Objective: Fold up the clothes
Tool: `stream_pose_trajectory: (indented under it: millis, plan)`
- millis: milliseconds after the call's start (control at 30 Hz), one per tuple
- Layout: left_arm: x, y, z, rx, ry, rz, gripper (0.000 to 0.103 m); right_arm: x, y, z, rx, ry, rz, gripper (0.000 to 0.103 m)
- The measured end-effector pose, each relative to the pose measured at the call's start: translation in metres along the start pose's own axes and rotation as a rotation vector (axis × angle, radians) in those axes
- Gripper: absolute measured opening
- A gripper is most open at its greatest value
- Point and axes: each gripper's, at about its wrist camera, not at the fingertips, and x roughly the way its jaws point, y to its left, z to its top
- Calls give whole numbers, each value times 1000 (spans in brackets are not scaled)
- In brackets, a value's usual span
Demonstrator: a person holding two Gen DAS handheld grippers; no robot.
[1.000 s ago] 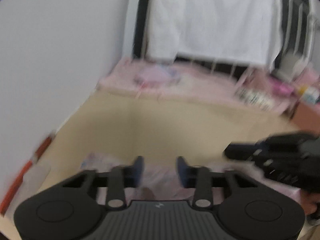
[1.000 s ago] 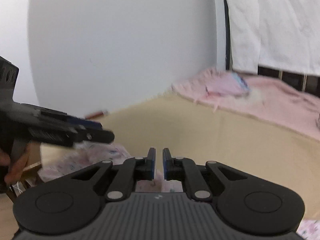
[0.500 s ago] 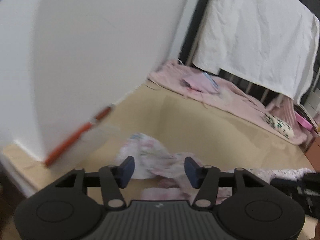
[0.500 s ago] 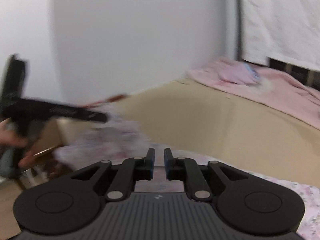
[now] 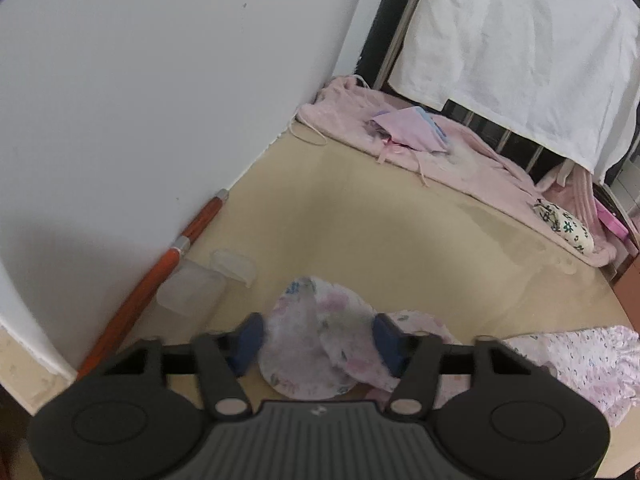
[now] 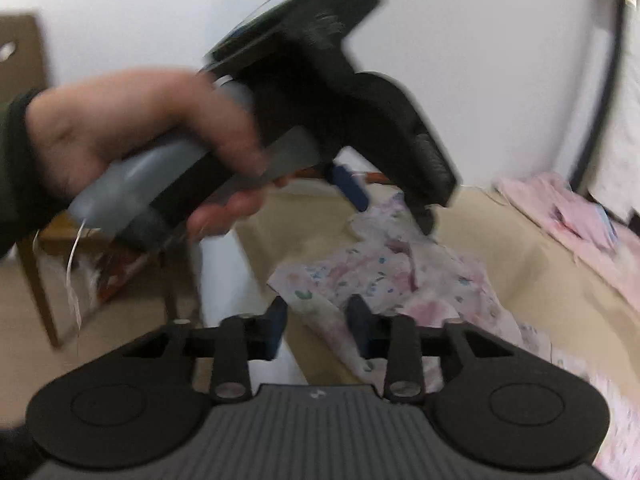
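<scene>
A pale floral garment [image 5: 316, 344] lies crumpled on the beige bed surface [image 5: 380, 236]; it also shows in the right wrist view [image 6: 404, 276]. My left gripper [image 5: 316, 342] is open, its jaws wide on either side of a bunched fold of the garment. In the right wrist view the left gripper [image 6: 392, 200] hangs just above the garment's far end, held by a hand [image 6: 140, 128]. My right gripper [image 6: 318, 328] is open over the garment's near edge, with cloth lying between its blue pads.
A white wall [image 5: 140, 100] runs along the left. An orange-red pole [image 5: 160, 268] and clear plastic containers [image 5: 192, 292] lie by it. Pink bedding [image 5: 440, 148] and a hanging white sheet [image 5: 520, 52] are at the far end. A wooden chair [image 6: 48, 248] stands left of the bed.
My right gripper has opened; it was shut before. Both grippers have come down over the floral garment, and the left gripper's jaws have widened.
</scene>
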Motion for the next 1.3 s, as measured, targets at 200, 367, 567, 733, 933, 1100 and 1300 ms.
stream_pose_trajectory:
  millis: [200,367,567,733,933,1100,1300]
  plan:
    - [-15,-5,-8,-39,-1,-87,2,-21,-27,-11,221,-64,-19,13]
    - [-59,-52,20,-26,-119,-278,0,-101,-70,-22,467,-298,-57,11]
    - [-70,-177,55,170,-171,-585,5,-196,-146,-76,808,-491,-369,11]
    - [-70,-225,59,296,-167,-669,41,-211,-210,-140,1050,-368,-461,11]
    - [-47,-165,33,339,-43,-498,65,-202,-228,-179,1067,-206,-471,15]
    - [-5,-166,7,358,120,-533,61,-207,-234,-175,1007,-168,-487,55]
    - [58,-221,-10,444,227,-581,20,-193,-257,-167,918,-32,-493,16]
